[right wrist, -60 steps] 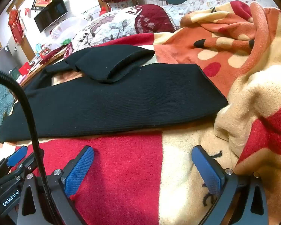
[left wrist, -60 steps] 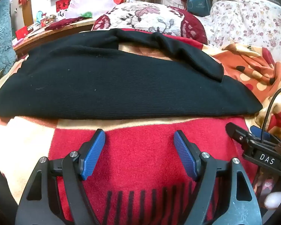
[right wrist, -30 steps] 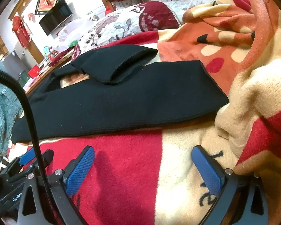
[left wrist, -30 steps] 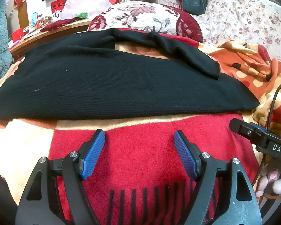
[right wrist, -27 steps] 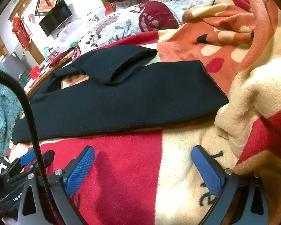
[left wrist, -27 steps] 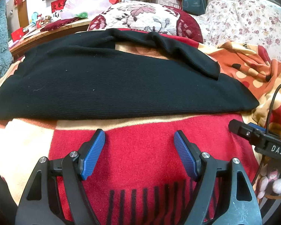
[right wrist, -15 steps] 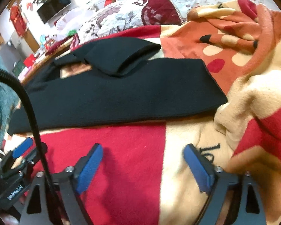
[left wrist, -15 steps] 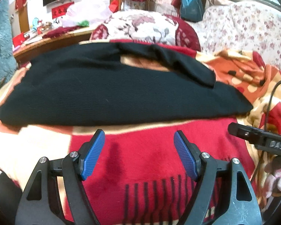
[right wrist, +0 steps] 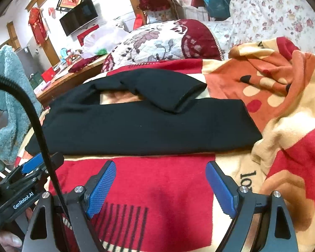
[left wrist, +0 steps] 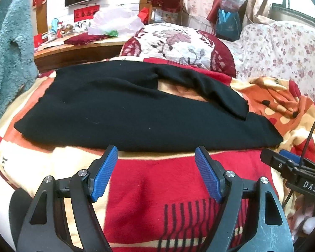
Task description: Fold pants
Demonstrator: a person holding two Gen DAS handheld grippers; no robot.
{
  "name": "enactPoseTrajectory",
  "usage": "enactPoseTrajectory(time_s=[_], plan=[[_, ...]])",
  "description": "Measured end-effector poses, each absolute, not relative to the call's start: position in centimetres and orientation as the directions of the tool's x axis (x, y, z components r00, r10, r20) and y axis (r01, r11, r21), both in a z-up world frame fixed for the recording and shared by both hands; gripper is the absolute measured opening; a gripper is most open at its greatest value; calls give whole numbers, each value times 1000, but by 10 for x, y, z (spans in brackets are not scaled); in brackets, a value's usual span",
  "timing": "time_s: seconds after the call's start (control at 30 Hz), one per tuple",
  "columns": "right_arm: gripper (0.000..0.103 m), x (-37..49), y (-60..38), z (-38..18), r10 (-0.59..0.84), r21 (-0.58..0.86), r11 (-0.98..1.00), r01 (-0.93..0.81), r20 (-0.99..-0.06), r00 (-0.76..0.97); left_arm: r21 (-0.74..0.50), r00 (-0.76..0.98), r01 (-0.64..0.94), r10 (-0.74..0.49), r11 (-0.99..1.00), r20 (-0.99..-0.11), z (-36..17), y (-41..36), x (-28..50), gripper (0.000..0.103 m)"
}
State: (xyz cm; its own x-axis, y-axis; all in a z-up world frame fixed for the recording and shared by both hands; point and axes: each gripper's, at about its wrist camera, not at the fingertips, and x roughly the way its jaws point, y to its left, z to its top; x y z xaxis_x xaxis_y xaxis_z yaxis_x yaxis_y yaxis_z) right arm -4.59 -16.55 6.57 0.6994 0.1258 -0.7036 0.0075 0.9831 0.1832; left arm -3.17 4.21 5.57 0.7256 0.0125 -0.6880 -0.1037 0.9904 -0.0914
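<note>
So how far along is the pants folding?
Hardly started. The black pants lie spread on the blanket, the far leg flopped across the near one. Nothing is in hand: the left hand-held gripper and right hand-held gripper are open and empty. All folds remain.

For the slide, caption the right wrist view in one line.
Open right gripper hovers over the red blanket, near black pants lying half-folded.

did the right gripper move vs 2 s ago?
Yes. The right gripper has pulled up and back from the black pants: more red blanket shows before its fingertips.
</note>
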Motion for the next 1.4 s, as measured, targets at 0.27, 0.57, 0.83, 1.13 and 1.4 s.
enactPoseTrajectory(time_s=[0.27,0.57,0.83,1.13,1.4], plan=[[86,-49,-170,67,110,180,983,29,-711,695,-92,718,-125,26,988,-695,61,45,-32,77],[86,-46,-172,78,92,169,985,38,-694,714,-91,723,-128,30,988,-690,65,47,-30,77],[86,-44,-172,79,89,164,986,37,-695,713,-91,727,-129,32,987,-686,66,48,-30,77],[86,-42,-168,78,91,152,988,24,-700,709,-83,721,-126,34,989,-692,66,47,-30,77],[87,-41,-168,76,100,156,988,17,-707,700,-80,716,-127,36,989,-698,65,45,-30,77]])
